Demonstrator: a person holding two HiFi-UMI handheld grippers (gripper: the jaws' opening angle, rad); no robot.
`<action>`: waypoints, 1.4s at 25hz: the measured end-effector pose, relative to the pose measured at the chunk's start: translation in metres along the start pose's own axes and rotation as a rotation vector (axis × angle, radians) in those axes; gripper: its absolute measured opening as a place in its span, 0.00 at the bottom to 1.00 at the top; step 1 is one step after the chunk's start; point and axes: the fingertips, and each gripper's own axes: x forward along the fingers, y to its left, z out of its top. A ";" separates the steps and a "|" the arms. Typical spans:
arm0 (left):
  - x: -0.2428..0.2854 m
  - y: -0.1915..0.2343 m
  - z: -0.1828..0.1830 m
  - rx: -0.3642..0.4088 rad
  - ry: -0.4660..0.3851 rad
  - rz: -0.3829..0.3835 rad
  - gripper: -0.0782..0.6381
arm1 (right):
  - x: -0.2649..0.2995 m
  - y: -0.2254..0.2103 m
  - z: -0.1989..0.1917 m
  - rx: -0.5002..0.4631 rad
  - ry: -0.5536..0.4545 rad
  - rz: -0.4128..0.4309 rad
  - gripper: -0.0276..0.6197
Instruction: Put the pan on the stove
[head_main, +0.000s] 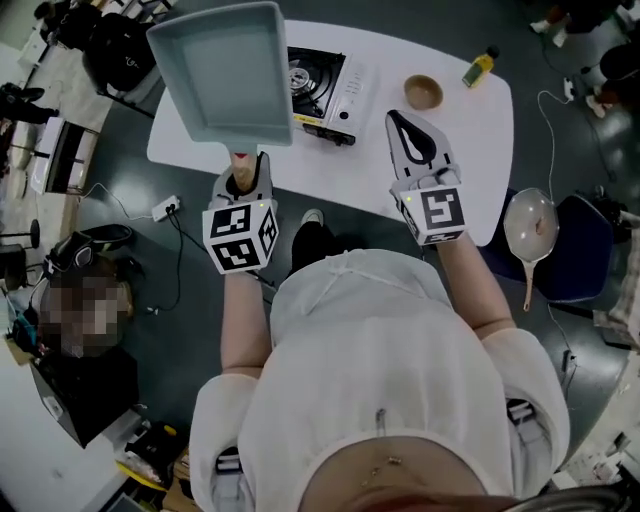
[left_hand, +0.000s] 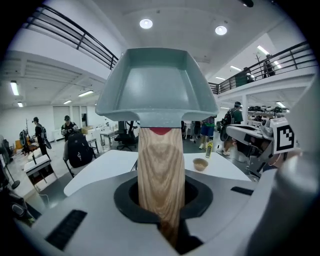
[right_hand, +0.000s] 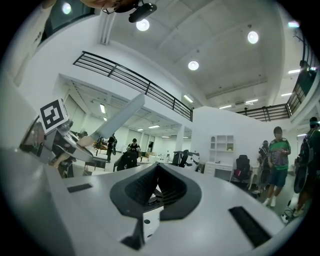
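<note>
Where the wrists come up in front of the body, the left gripper (head_main: 247, 178) is clamped on the pale wooden handle (left_hand: 161, 170) of a square grey-green pan (head_main: 228, 70). The handle runs straight out from between the jaws and the pan body sits just past their tips, raised clear of the white table (head_main: 480, 130). The grip is low on the handle, probably to keep the jaws off the burner at set-down.

Right gripper (head_main: 405, 130): jaws together, nothing in them, held alongside, apparently just out of the way.

Beyond the left jaws, partly behind the pan's right edge: a black-and-silver portable gas stove (head_main: 325, 88). The pan is not yet on it; this reads as the carry.

Farther past the right jaws: a small wooden bowl (head_main: 423, 92) and a yellow bottle (head_main: 480, 67).
</note>
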 end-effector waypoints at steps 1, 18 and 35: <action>0.012 0.006 0.003 0.008 0.011 -0.018 0.19 | 0.009 -0.003 -0.001 0.005 0.005 -0.018 0.05; 0.169 0.075 -0.052 0.099 0.404 -0.316 0.19 | 0.127 0.006 -0.039 0.026 0.127 -0.243 0.05; 0.227 0.064 -0.117 0.032 0.733 -0.414 0.19 | 0.147 -0.002 -0.080 0.065 0.211 -0.330 0.05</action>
